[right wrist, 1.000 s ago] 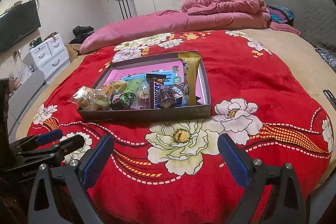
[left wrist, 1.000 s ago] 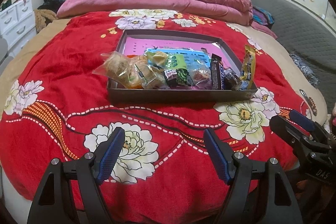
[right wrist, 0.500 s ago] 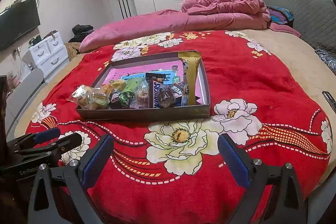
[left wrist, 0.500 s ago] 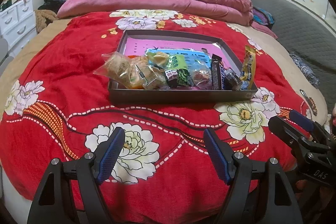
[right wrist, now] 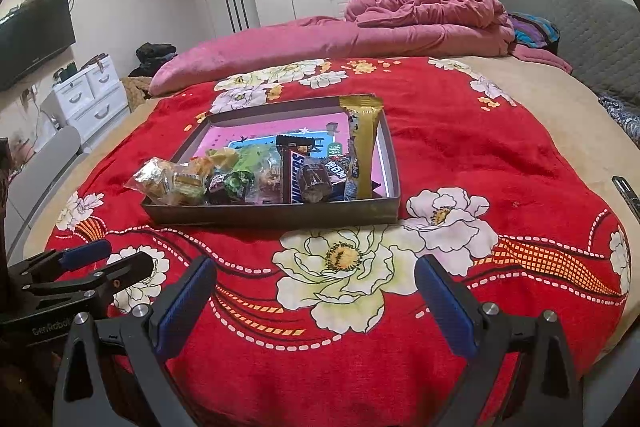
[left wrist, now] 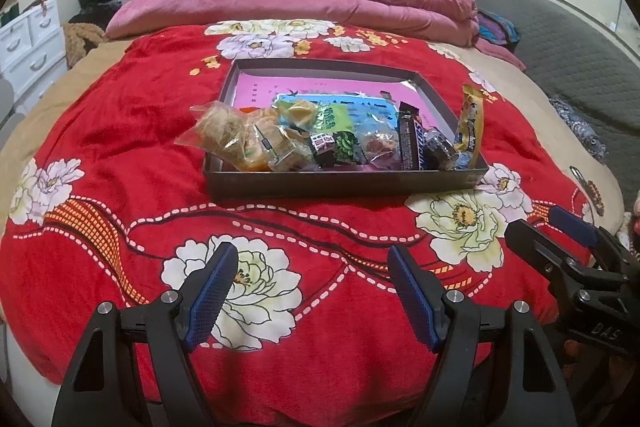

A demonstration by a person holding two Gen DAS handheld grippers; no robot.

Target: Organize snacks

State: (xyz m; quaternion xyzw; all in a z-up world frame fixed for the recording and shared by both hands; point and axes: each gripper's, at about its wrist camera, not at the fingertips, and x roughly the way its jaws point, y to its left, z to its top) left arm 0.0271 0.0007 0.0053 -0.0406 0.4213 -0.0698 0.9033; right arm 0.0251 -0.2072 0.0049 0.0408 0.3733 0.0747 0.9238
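Shallow dark tray (left wrist: 344,183) of wrapped snacks (left wrist: 332,143), resting on the red floral blanket (left wrist: 120,147) of a bed, well ahead of left claw (left wrist: 312,291) and right claw (right wrist: 316,303), both spread wide, empty, side by side above the blanket's near edge.

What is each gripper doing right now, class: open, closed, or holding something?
Left gripper: open, fingers wide apart, holding nothing, above the red blanket.
Right gripper: open, fingers wide apart, holding nothing, short of the snack tray.
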